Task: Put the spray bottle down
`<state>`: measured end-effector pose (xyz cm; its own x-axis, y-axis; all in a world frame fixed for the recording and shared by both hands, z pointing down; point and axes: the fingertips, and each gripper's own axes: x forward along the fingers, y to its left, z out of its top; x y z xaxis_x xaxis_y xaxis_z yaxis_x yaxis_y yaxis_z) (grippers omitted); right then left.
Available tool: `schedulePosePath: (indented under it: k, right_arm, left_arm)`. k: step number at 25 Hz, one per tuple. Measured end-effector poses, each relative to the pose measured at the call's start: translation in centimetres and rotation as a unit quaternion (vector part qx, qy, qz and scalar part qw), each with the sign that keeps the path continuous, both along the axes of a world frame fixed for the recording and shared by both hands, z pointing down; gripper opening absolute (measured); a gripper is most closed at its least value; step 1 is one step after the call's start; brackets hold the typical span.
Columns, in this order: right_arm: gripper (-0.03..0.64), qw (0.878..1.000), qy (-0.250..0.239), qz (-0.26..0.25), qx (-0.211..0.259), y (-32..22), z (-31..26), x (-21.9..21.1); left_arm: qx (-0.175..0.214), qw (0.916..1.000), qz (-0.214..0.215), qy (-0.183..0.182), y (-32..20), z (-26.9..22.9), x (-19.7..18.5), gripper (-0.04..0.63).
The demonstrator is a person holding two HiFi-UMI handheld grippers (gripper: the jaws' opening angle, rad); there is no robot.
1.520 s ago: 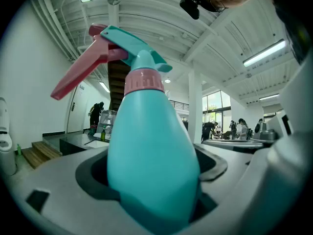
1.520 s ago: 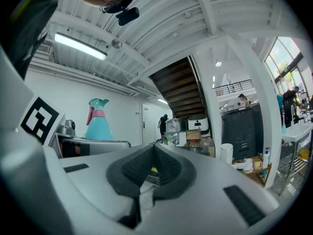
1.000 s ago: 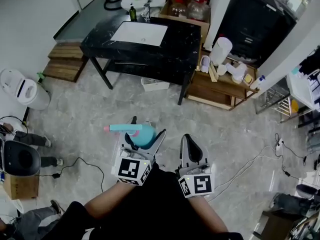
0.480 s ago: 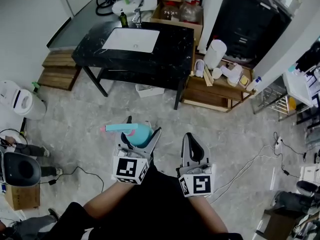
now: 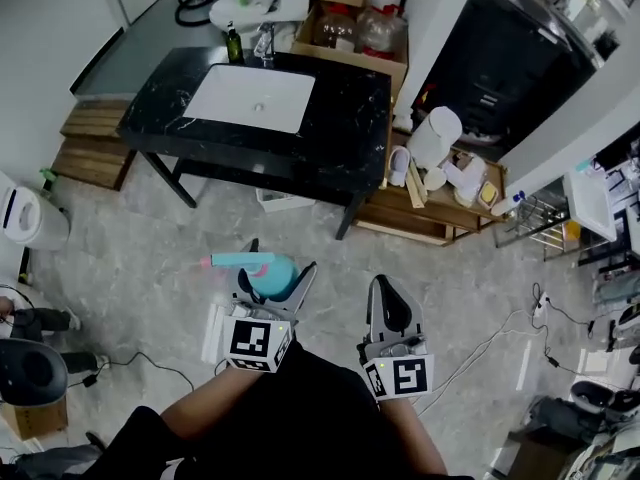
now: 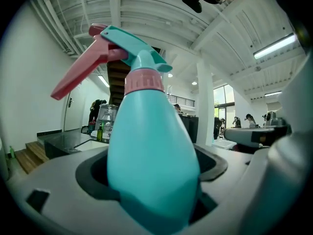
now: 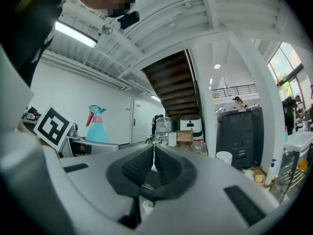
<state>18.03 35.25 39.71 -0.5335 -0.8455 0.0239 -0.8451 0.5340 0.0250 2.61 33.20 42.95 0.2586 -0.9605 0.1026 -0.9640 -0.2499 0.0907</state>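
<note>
Clamping the teal plastic spray bottle (image 6: pixel 151 151) by its lower body, the left gripper (image 5: pixel 278 264) has both jaws pressed against the bottle's sides. The bottle stands upright between them. Its pink collar and pink trigger are above the jaws, and the spray head points to that gripper's left. The bottle is held in the air over the grey stone-tile floor (image 5: pixel 150 258). The right gripper (image 5: pixel 385 286) sits just beside the left one, on its right and apart from it. Its jaws are pressed together with nothing between them.

Clearance: bare floor lies below and round both grippers. A dark cable (image 5: pixel 130 360) runs over the floor behind and left of the left gripper. A pale cable (image 5: pixel 495 340) lies to the right of the right gripper.

Ahead of both grippers stands the black marble-topped washstand (image 5: pixel 345 118) with a white rectangular inset basin (image 5: pixel 250 98). The top is bare round the basin. A dark green bottle (image 5: pixel 233 43) stands at its far edge. A shallow white tray (image 5: pixel 285 200) lies on the floor under the washstand's near edge.

Ahead and right of the right gripper, a low wooden shelf (image 5: pixel 410 223) carries white containers (image 5: pixel 440 136) and stands just beside the washstand's right end. Further right stands a tall black cabinet (image 5: pixel 510 58). Ahead and left of the left gripper are wooden steps (image 5: pixel 85 158) and a white lidded bin (image 5: pixel 25 218).
</note>
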Motion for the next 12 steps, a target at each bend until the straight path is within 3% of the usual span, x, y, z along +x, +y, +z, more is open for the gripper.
schedulePosePath:
  k: [7,12]
  right_arm:
    - [0.018,1.000,-0.006,-0.009,-0.007,-14.6,-0.8,-6.3]
    - [0.018,0.999,-0.025,0.019,-0.019,-23.0,-3.0,-9.8]
  left_arm:
    - [-0.008,0.9997,0.021,0.006,-13.2,-0.7,-6.6,0.446]
    - [-0.001,0.9995,0.031,0.000,-22.5,-3.3,-10.5,0.446]
